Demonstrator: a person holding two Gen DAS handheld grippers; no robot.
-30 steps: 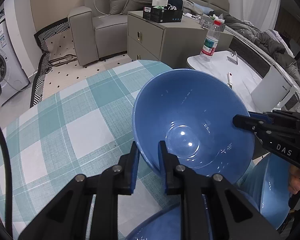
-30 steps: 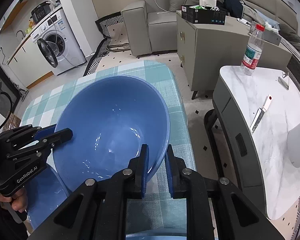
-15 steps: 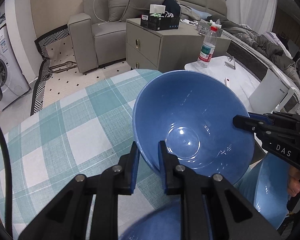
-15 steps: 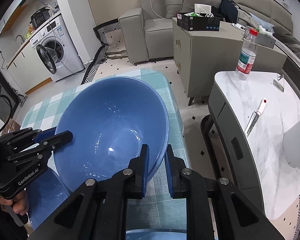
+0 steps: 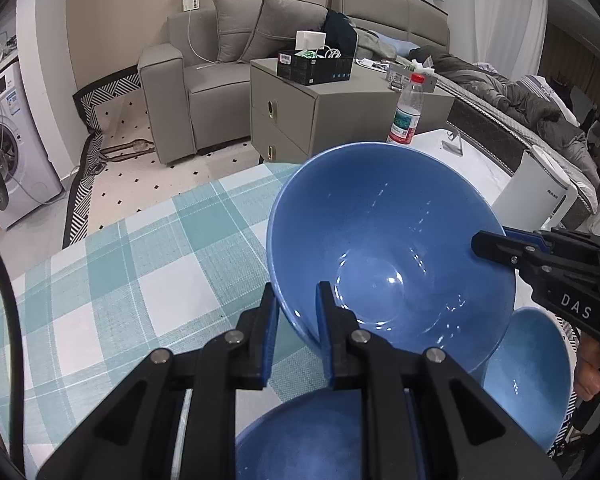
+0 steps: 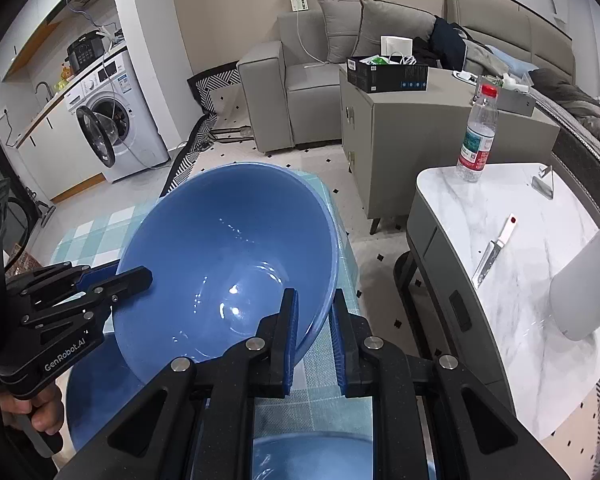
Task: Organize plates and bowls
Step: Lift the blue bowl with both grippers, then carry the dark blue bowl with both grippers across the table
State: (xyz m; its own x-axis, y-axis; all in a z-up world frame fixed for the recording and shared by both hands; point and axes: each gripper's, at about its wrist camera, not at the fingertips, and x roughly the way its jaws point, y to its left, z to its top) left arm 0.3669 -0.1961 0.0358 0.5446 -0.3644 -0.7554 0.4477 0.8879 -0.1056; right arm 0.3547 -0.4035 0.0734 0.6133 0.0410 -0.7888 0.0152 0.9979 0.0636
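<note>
Holding the big blue bowl (image 5: pixel 392 248) up by its rim, both grippers' fingers (image 5: pixel 327 320) pinch it tight; two more bowls (image 5: pixel 528 376) wait on the desk (image 5: pixel 112 288).

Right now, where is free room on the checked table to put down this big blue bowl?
Free: the checked tablecloth left of the big bowl, toward the sofa. Crowded: the near edge, with one blue bowl below the grippers and another at right.

lower bowl (image 5: pixel 300 440): cut by frame edge | bottle label (image 6: pixel 475 148): unreadable
</note>
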